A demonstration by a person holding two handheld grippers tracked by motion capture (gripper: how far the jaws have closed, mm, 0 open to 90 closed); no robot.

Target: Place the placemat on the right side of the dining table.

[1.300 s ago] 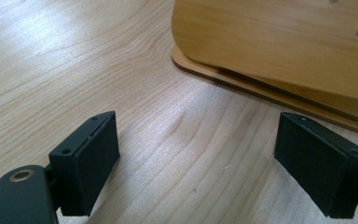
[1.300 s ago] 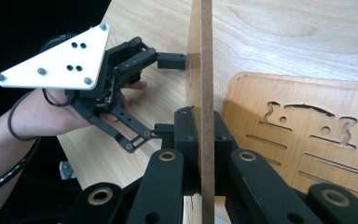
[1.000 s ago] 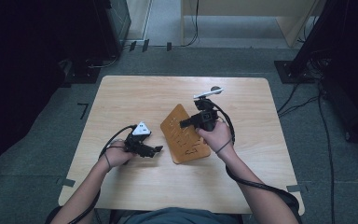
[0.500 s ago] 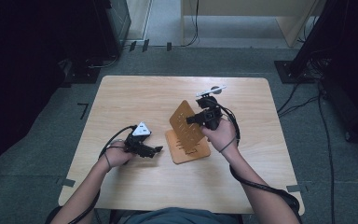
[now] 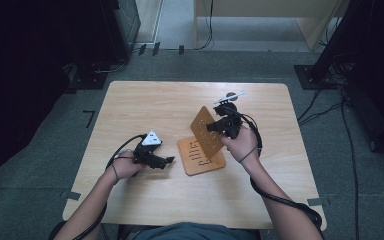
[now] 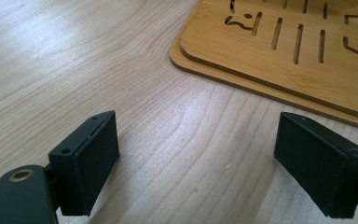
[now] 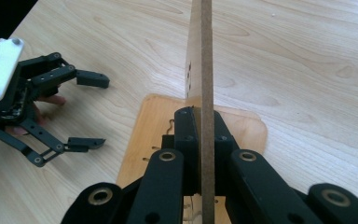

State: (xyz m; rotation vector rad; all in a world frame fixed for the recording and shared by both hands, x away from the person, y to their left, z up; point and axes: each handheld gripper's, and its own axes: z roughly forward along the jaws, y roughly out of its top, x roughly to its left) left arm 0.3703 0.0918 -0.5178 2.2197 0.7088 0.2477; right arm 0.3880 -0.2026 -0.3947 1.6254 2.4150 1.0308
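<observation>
- Tabletop (image 5: 145, 100) of pale wood carries two thin bamboo boards with slots cut through them.
- The right gripper (image 5: 218, 125) is clenched on the upper board (image 5: 206, 131), its jaws pressed flat against both faces of the board's edge; the right gripper view looks straight along that thin edge (image 7: 206, 70) between the two black jaws.
- The upper board stands tilted, raised off the lower one at its far end, with its near end down by the lower board; whether the two touch there cannot be told.
- The lower board (image 5: 192, 162) lies flat on the tabletop, roughly at its middle, just in front of the person's right hand (image 5: 240, 145).
- The left gripper (image 5: 167, 161) rests low over the tabletop to the left of the boards, released, its jaws spread wide with nothing but bare wood between them.
- In the left gripper view the corner of the lower board (image 6: 200, 58) lies just beyond the jaws, apart from both pads.
- The left hand (image 5: 125, 167) holds its gripper pointing toward the boards.
</observation>
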